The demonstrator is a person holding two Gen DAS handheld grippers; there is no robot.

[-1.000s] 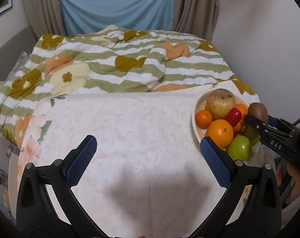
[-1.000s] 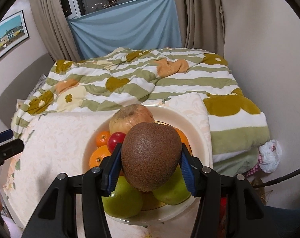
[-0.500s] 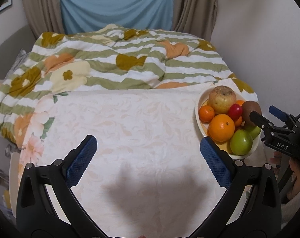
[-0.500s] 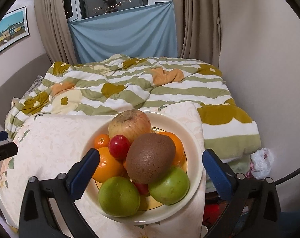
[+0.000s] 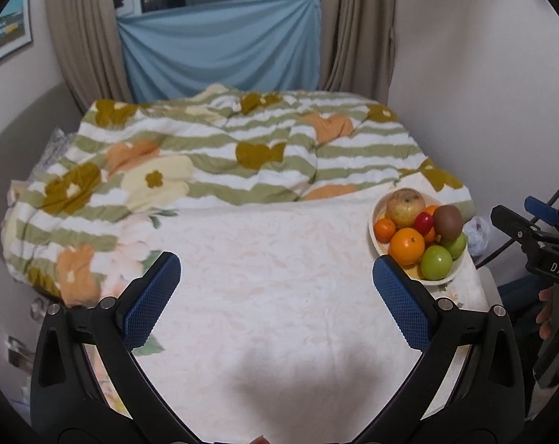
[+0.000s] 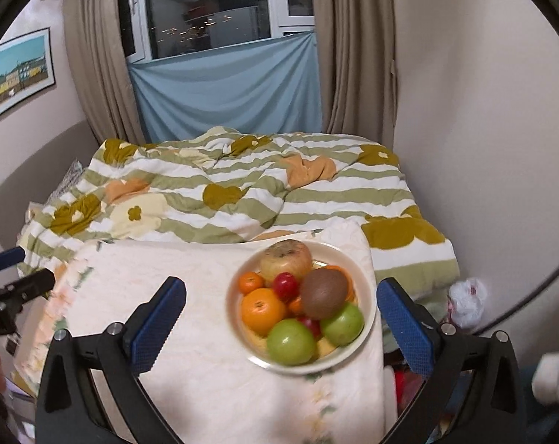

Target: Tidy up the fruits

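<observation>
On the left side of the cream floral tablecloth (image 5: 279, 296), the left gripper (image 5: 276, 288) hangs over bare cloth with its 2 blue-padded jaws spread wide and nothing between them. Behind the cloth lies a green-striped duvet (image 5: 220, 162) with orange and mustard flowers, under a blue cloth (image 5: 220, 48) hung between beige curtains (image 6: 353, 55).

Further right, at the cloth's right edge, stands the cream bowl (image 6: 366, 288), piled with fruit. At the back sits a large yellowish apple (image 6: 286, 261). A small tangerine (image 6: 251, 282) and a larger orange (image 6: 262, 310) line the left side, with a small red fruit (image 6: 286, 285) between them and the brown kiwi (image 6: 323, 293), which rests on top of the pile, touching the 2 green apples in front: one (image 6: 290, 341) at the near rim, the other (image 6: 343, 323) to its right.

The right gripper (image 6: 281, 318) is held above and near the bowl, jaws wide apart on either side of it in the right wrist view, gripping nothing. Right of the table, a white plastic bag (image 6: 466, 301) lies low against the wall.
</observation>
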